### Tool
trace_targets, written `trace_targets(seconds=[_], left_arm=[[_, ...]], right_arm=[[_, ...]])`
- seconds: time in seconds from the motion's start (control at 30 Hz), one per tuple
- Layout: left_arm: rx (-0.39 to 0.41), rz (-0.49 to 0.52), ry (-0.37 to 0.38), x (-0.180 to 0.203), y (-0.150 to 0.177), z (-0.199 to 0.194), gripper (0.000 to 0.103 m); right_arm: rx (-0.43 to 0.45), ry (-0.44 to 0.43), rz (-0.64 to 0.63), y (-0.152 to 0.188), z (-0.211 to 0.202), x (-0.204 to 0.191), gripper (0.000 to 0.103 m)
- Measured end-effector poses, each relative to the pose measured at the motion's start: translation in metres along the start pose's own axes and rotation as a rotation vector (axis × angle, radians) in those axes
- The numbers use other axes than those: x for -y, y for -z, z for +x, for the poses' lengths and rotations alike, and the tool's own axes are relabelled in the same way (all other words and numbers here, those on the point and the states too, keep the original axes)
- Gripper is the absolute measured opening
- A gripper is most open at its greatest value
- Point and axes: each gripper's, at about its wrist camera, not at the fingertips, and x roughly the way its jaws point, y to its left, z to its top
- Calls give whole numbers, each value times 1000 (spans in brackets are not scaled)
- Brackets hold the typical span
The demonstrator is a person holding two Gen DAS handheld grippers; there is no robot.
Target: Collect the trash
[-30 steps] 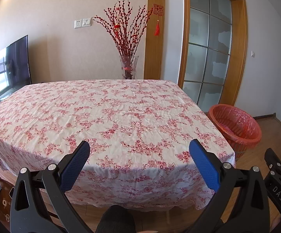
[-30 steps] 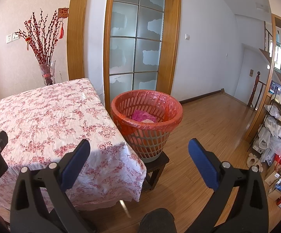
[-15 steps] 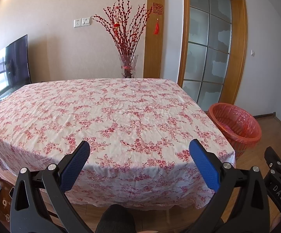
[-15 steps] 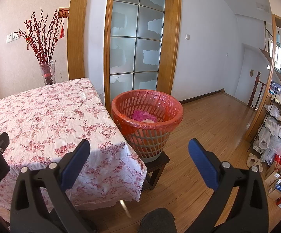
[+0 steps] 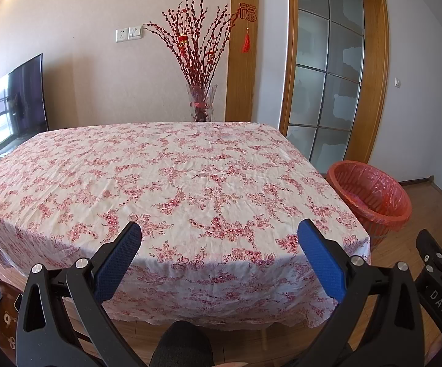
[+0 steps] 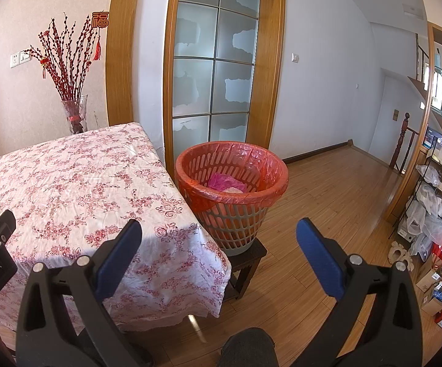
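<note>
Red-lined basket already holds trash and the table looks bare, so my left claw and right claw, both spread and carrying nothing, should next hunt for leftovers.

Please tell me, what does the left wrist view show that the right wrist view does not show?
Only the left wrist view shows the television and the whole tablecloth. Only the right wrist view shows the pink trash inside the basket, the stool under it, and the cluttered shelf. Both show the basket, the vase of red branches, the glass door, and open fingers holding nothing.
</note>
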Motion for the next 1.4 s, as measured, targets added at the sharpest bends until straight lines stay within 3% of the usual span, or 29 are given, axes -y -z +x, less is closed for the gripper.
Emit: trace_targets(seconds=[1.4], left_arm=[[-21, 14, 6, -5, -2, 9, 100]], right_arm=[[-6, -3, -3, 4, 1, -2, 99]])
